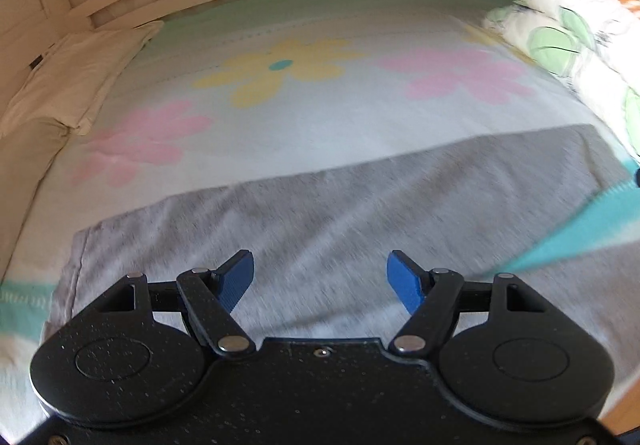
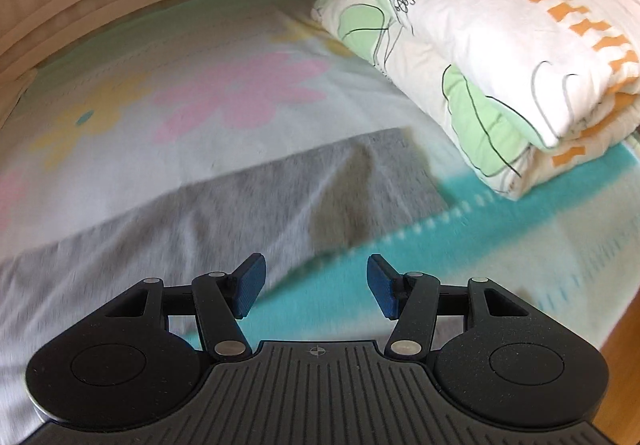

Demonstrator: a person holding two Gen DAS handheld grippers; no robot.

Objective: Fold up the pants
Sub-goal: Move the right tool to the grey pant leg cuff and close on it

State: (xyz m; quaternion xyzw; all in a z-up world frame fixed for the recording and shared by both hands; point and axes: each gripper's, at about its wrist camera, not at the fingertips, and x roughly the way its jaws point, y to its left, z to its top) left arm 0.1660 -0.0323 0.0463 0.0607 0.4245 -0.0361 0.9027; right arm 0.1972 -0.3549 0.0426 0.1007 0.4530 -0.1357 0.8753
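My left tongs (image 1: 320,281) hang wide open over the grey pants (image 1: 320,213), nothing between the blue pads (image 1: 236,281). The pants lie flat across the near part of the bed, on the flowered sheet (image 1: 280,105). My right tongs (image 2: 316,285) are also spread and empty, above the pants' right end (image 2: 372,181) where grey cloth meets a teal band (image 2: 460,229). A folded quilt (image 2: 480,45) sits just beyond that end; a cream pillow (image 1: 80,73) lies far left.
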